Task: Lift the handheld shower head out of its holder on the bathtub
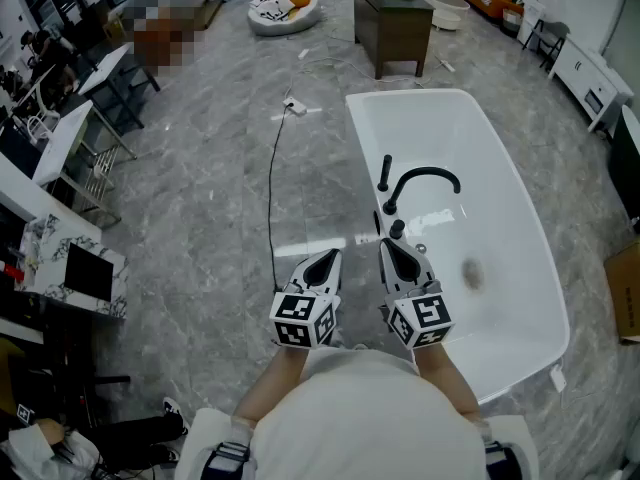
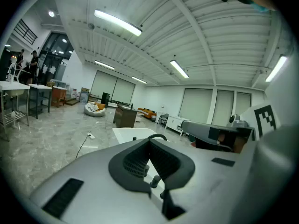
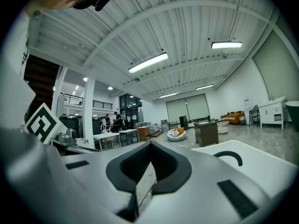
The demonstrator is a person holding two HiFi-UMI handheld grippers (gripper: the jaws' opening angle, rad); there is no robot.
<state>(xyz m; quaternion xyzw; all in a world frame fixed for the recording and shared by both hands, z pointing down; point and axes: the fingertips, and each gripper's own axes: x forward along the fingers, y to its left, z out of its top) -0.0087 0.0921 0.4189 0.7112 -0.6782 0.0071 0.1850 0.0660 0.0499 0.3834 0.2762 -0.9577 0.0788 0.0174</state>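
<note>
A white bathtub point(image 1: 505, 158) stands on the grey floor ahead to the right. On its left deck a slim black handheld shower head point(image 1: 385, 173) stands upright in its holder, beside a curved black spout point(image 1: 428, 177) and black knobs point(image 1: 397, 228). My left gripper point(image 1: 322, 259) hangs over the floor just left of the tub, shut and empty. My right gripper point(image 1: 392, 249) hovers over the deck short of the knobs, also shut with nothing held. The left gripper view shows its jaws point(image 2: 150, 141) together, with the spout point(image 2: 157, 136) beyond. The right gripper point(image 3: 150, 146) sees the spout point(image 3: 229, 157) to its right.
A black cable point(image 1: 272, 178) runs across the floor from a power strip point(image 1: 293, 106) toward my left gripper. A dark wooden cabinet point(image 1: 393, 23) stands beyond the tub. Tables point(image 1: 60, 138) line the left; a cardboard box point(image 1: 625, 288) sits far right.
</note>
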